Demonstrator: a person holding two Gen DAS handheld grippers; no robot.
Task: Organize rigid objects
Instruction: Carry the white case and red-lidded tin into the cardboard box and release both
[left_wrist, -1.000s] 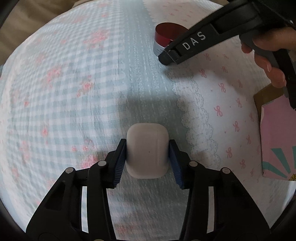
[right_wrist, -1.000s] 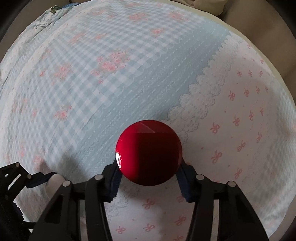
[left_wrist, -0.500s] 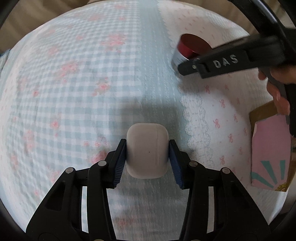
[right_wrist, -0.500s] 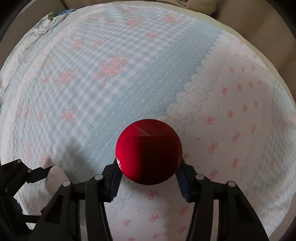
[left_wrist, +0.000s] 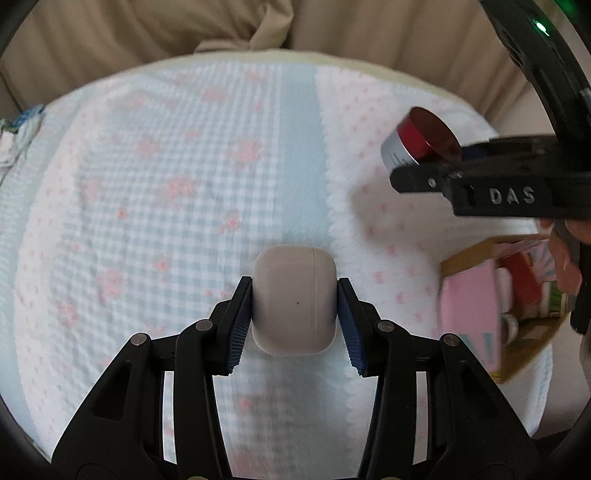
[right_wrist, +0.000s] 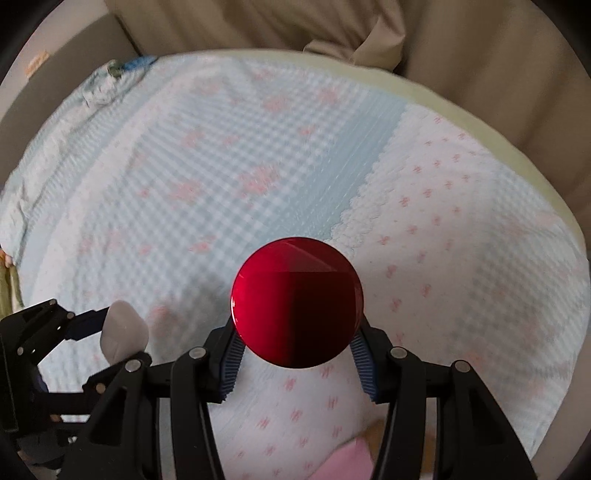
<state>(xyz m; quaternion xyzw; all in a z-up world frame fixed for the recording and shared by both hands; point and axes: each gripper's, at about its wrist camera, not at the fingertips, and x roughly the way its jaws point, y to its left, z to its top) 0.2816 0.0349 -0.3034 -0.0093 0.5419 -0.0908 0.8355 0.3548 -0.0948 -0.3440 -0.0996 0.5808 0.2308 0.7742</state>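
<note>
2 claws are in view, each clamped on 1 object. The left claw (left_wrist: 294, 317) has its blue ribbed pads (left_wrist: 239, 325) pressed against both sides of 1 white earbud case (left_wrist: 294, 299), held above the bedspread (left_wrist: 166, 206); the case shows a lid seam and 1 small dark dot on its front. The right claw (right_wrist: 297, 350) grips 1 round jar with a glossy red lid (right_wrist: 296, 302), also held above the bedspread; from the left wrist view the same jar (left_wrist: 421, 142) shows a silver side band with tiny print too small to read.

The only readable writing is "DAS" in white letters on the black body of the right claw, seen from the left wrist view.

1 open cardboard box (left_wrist: 495, 302) with pink flaps sits at the right edge of the bedspread, holding several items too blurred to count. The bedspread has 2 patterns: blue-white gingham with pink flowers, and white with pink bows, divided by a scalloped lace edge.
</note>
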